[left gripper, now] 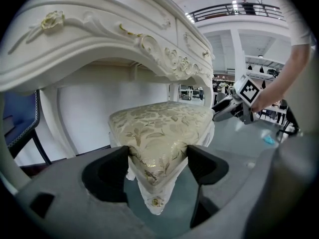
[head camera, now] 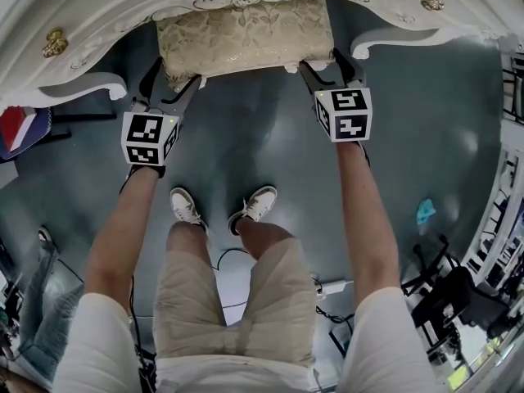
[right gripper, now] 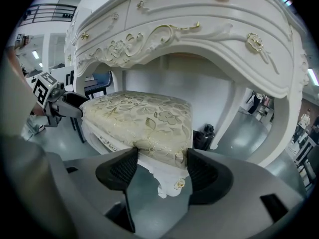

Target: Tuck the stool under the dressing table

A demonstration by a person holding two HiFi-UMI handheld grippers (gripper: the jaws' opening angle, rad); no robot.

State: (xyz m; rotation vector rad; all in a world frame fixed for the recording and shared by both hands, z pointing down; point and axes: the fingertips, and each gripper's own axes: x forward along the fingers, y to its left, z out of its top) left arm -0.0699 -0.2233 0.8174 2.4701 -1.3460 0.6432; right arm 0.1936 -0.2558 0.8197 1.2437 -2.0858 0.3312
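Your left gripper (head camera: 169, 87) has its jaws closed onto the near left corner of the stool (head camera: 244, 35), and your right gripper (head camera: 329, 65) clamps the near right corner the same way. The stool lies at 12 o'clock from both, its long axis running 9 to 3, partly inside the dressing table (head camera: 90, 11) kneehole. Both hands look equally near, so an even push toward 12 should keep it square.

floor (head camera: 262, 137): grey, glossy, centre of head view | teal scrap (head camera: 425, 211): on floor, right | white power strip (head camera: 334, 286): lower centre, black cables (head camera: 229, 260) adjacent | blue chair (left gripper: 22, 118): left edge, left gripper view | black bag (right gripper: 204, 136): centre, right gripper view | balcony railing (left gripper: 234, 8): upper right, left gripper view
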